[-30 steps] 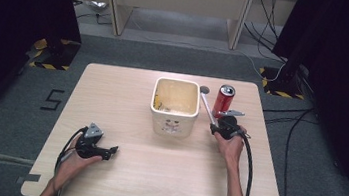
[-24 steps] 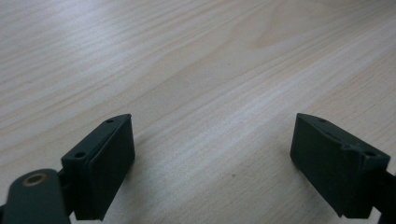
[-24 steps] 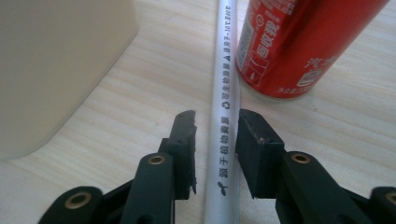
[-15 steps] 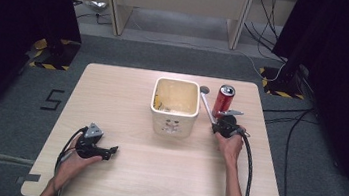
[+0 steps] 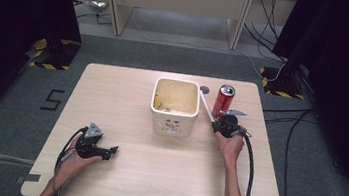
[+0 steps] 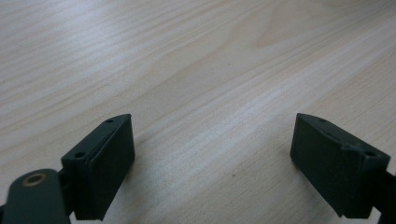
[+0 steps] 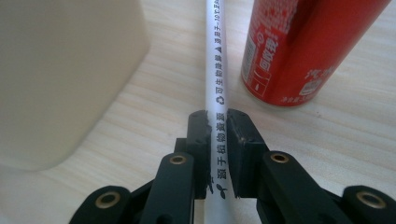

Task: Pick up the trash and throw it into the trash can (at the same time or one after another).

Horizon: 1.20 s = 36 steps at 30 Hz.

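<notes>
Right tool (image 7: 218, 122) slightly nearer the can (image 7: 299, 46), pinching the white straw (image 7: 215, 56)

soft, even overhead light on the pale table (image 5: 127, 97), with faint shadows beside the tub (image 5: 175, 105) and can (image 5: 223, 100). the room's left and right edges fall into near-black. close-up views are slightly soft, the table's far wood grain blurred.

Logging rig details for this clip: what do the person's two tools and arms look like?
Both tools are black. The left tool carries a grey three-cornered plate, with blocky rectangular jaws. The right tool shows brass-coloured rivets on its linkage. A black cable trails from each. Forearms are bare, no sleeves visible.
</notes>
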Motion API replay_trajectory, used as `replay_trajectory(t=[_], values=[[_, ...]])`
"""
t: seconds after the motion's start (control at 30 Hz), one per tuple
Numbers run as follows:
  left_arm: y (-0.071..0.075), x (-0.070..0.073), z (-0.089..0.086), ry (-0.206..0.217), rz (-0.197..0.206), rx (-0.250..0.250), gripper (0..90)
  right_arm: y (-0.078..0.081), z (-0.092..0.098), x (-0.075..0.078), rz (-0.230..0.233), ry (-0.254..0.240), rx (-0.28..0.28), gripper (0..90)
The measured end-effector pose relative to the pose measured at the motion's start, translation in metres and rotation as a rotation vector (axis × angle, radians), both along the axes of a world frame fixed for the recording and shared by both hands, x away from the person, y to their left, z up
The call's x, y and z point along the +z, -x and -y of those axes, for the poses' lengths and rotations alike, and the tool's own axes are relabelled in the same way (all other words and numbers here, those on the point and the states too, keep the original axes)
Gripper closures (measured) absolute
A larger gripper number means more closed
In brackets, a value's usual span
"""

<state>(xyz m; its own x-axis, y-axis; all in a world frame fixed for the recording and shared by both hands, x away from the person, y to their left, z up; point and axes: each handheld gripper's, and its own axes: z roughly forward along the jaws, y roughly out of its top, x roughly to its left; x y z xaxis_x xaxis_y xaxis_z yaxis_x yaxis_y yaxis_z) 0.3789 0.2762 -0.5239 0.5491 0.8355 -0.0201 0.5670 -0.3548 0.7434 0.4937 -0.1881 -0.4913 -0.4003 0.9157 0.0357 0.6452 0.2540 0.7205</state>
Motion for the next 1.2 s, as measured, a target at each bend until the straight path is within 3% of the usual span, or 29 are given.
replay_trajectory(t=[0.5,0.73,0.93,1.2], values=[[0.0,0.0,0.0,0.0,0.0,0.0,12.8,0.034,0.007,0.05,0.106,-0.045,0.036,79.8],[0.0,0.0,0.0,0.0,0.0,0.0,12.8,0.039,0.012,0.07,0.146,-0.084,0.03,79.8],[0.0,0.0,0.0,0.0,0.0,0.0,12.8,0.038,0.014,0.089,0.18,-0.088,0.019,79.8],[0.0,0.0,0.0,-0.002,-0.001,-0.001,12.8,0.038,0.004,0.113,0.214,-0.106,0.044,79.8]])
